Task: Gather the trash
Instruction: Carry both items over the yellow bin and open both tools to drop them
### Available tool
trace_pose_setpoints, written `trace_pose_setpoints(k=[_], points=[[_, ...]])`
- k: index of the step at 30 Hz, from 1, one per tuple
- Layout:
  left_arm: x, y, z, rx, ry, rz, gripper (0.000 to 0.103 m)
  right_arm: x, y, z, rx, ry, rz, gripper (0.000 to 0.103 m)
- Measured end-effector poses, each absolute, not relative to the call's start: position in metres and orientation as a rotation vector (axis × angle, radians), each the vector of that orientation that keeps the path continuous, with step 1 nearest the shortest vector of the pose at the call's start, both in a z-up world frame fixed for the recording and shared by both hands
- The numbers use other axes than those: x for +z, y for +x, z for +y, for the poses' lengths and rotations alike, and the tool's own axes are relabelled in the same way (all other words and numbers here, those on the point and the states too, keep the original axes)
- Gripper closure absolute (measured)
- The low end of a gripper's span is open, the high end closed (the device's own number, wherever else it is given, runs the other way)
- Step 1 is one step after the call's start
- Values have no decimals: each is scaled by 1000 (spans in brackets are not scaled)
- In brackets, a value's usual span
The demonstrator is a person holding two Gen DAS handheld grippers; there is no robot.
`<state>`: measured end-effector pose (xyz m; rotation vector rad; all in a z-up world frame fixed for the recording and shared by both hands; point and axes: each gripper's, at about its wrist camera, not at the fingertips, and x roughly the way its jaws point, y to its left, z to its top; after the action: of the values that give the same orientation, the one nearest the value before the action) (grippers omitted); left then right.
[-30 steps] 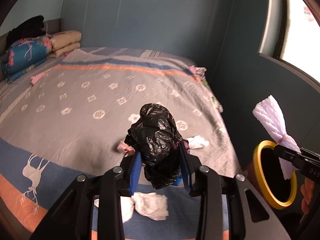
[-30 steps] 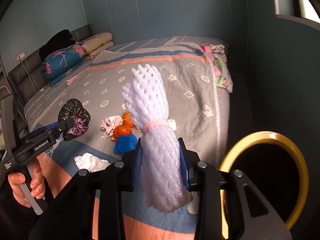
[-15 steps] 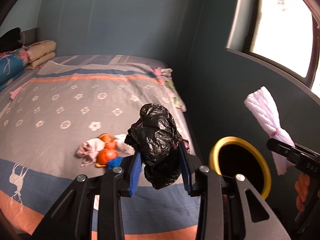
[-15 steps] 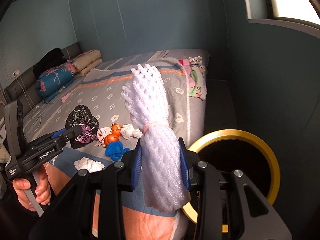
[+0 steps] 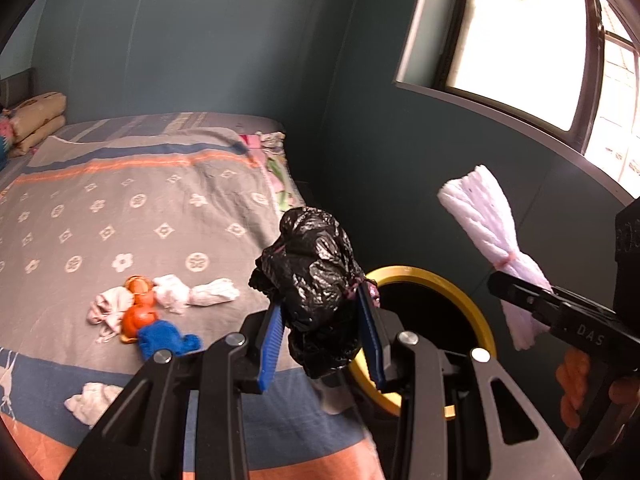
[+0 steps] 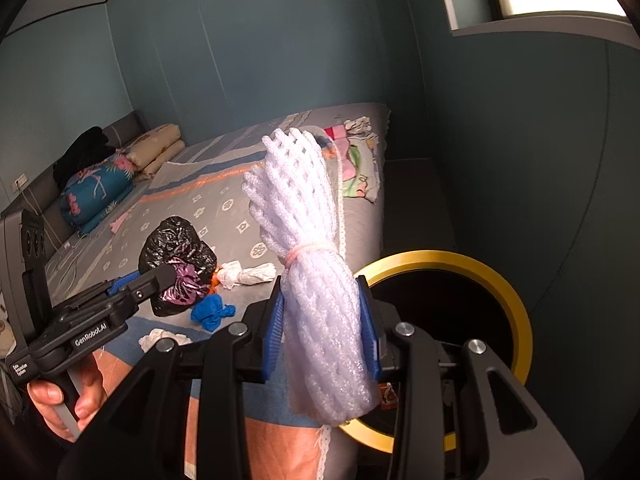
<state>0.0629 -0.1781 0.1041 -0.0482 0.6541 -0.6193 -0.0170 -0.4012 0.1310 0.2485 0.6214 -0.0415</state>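
Observation:
My left gripper point(image 5: 322, 328) is shut on a crumpled black plastic bag point(image 5: 316, 280), held above the bed's right edge, close to a black bin with a yellow rim point(image 5: 478, 316). My right gripper point(image 6: 322, 328) is shut on a white foam net bundle point(image 6: 316, 296) tied with a pink band, held just left of the bin point(image 6: 516, 308). The bundle point(image 5: 492, 236) and right gripper show at the right of the left wrist view. The black bag point(image 6: 178, 258) shows at the left of the right wrist view.
On the grey patterned bed point(image 5: 120, 208) lie orange peels point(image 5: 136, 312), a blue wad point(image 5: 168, 340), white tissue wads point(image 5: 200, 294) and another tissue point(image 5: 90, 402) near the front edge. Pillows point(image 6: 104, 184) lie at the headboard. Dark walls and a window point(image 5: 520, 36) are on the right.
Both grippers have swung right from the bed toward the bin, still holding their loads. The bin's rim now shows larger and nearer in both views.

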Motion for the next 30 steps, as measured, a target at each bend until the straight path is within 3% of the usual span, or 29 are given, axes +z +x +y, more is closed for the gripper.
trace_pose_setpoints(k=[30], points=[[48, 77, -291, -781, 17, 770, 70, 90, 28, -456, -172, 382, 663, 70]])
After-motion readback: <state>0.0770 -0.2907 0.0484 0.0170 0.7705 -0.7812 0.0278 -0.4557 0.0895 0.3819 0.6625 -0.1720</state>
